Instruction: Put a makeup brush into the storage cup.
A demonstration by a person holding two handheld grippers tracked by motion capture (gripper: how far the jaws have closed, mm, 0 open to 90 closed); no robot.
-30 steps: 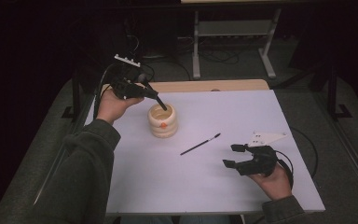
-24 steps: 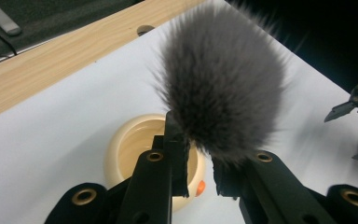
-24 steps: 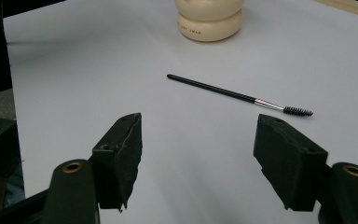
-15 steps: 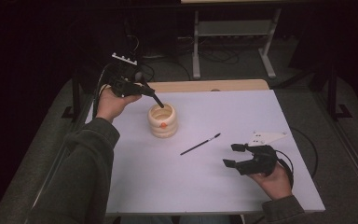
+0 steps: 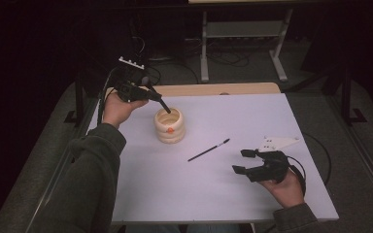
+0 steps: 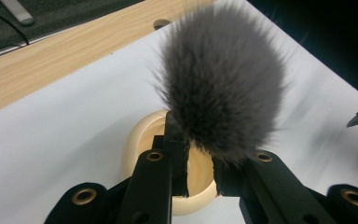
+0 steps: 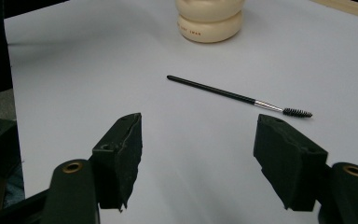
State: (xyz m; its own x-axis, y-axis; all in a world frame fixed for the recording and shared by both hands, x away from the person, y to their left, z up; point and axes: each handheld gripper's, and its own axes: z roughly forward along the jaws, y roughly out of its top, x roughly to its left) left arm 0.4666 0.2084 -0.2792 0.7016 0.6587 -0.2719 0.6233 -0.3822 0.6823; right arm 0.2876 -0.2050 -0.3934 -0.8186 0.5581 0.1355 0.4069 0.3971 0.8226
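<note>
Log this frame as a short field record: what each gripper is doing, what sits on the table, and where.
left gripper: jaws shut on a fluffy grey brush, handle end angled down over the holder's mouth
right gripper: jaws open, nothing between them, low over the table, pointing toward the spoolie
holder: cream, ringed, upright on the white table top, orange mark on its side
spoolie brush: thin, black, lying flat between holder and right gripper, untouched
</note>
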